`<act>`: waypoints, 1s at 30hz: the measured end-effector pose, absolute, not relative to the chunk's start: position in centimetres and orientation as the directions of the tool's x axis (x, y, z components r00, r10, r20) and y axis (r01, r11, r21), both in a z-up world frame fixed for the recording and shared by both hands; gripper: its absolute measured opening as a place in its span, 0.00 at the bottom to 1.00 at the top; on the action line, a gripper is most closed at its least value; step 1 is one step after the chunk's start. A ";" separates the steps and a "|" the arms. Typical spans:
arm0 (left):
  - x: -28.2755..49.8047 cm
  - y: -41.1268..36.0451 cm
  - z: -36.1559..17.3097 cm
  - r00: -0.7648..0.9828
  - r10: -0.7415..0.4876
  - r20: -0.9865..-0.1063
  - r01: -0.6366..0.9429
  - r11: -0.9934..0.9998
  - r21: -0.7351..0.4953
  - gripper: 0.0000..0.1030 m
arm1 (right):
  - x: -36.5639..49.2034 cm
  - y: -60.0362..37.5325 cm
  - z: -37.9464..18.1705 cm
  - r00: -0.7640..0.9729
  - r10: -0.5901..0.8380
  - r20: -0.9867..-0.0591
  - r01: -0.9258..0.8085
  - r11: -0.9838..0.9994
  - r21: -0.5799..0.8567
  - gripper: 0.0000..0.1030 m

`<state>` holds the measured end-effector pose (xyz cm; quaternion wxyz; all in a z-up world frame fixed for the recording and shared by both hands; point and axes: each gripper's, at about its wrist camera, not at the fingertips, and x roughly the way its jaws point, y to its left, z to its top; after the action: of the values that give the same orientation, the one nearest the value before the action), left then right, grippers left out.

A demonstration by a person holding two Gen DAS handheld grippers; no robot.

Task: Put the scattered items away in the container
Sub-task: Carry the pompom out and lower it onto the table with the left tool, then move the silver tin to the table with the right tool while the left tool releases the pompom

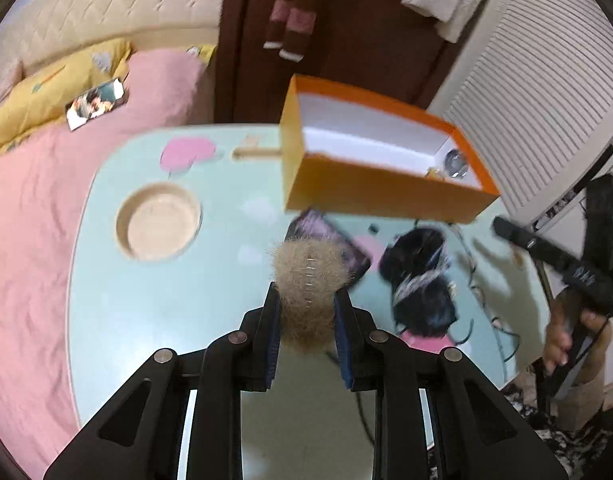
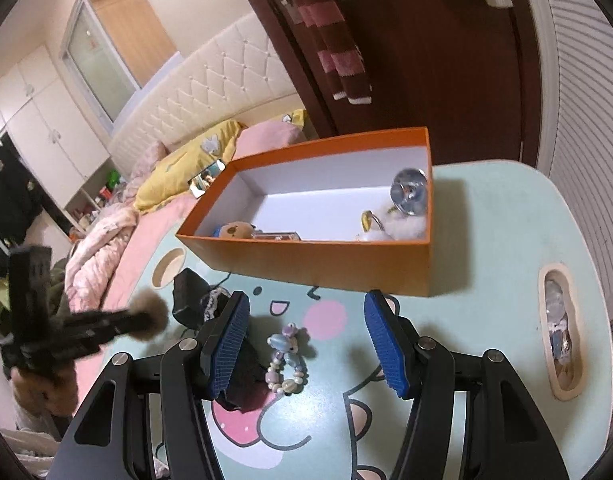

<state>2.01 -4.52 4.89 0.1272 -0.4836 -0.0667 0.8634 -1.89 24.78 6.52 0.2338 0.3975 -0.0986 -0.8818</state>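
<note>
Above bench, short of orange box: left gripper fingers clamped on fur pompom, box-bound. Right gripper fingers apart over bead bracelet, likely next pick.

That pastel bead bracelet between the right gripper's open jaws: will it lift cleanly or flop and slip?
The pastel bead bracelet lies in a loose, uneven loop on the mint-green table, so it probably drapes limply when lifted. Its small glossy beads look smooth and may slip between the right gripper's pads. It seems light.
</note>
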 end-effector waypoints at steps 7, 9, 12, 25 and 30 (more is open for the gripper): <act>2.7 -2.8 3.1 -0.506 0.314 -0.803 -0.174 -0.949 -0.261 0.26 | -2.2 24.2 8.2 -0.592 -0.471 -0.654 0.371 -0.880 0.298 0.58; 2.8 -2.4 2.9 -0.508 0.327 -0.797 -0.188 -0.945 -0.268 0.29 | -2.7 23.9 9.0 -0.596 -0.450 -0.665 0.389 -0.886 0.251 0.53; 3.0 -2.0 2.6 -0.498 0.351 -0.793 -0.198 -0.936 -0.290 0.49 | -4.2 23.4 10.2 -0.600 -0.388 -0.699 0.404 -0.902 0.153 0.41; 4.6 -0.7 2.2 -0.551 0.327 -0.768 -0.229 -0.944 -0.238 0.60 | -12.8 20.7 10.0 -0.434 -0.080 -0.897 0.538 -0.822 -0.187 0.38; 4.5 -0.9 2.1 -0.546 0.342 -0.765 -0.220 -0.939 -0.263 0.60 | -14.4 18.2 8.1 -0.419 0.065 -0.905 0.615 -0.714 -0.336 0.35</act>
<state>4.47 -0.87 2.14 0.1602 -0.4486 -0.0679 0.8766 -14.38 18.19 8.14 0.1777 0.5086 0.3342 -0.7733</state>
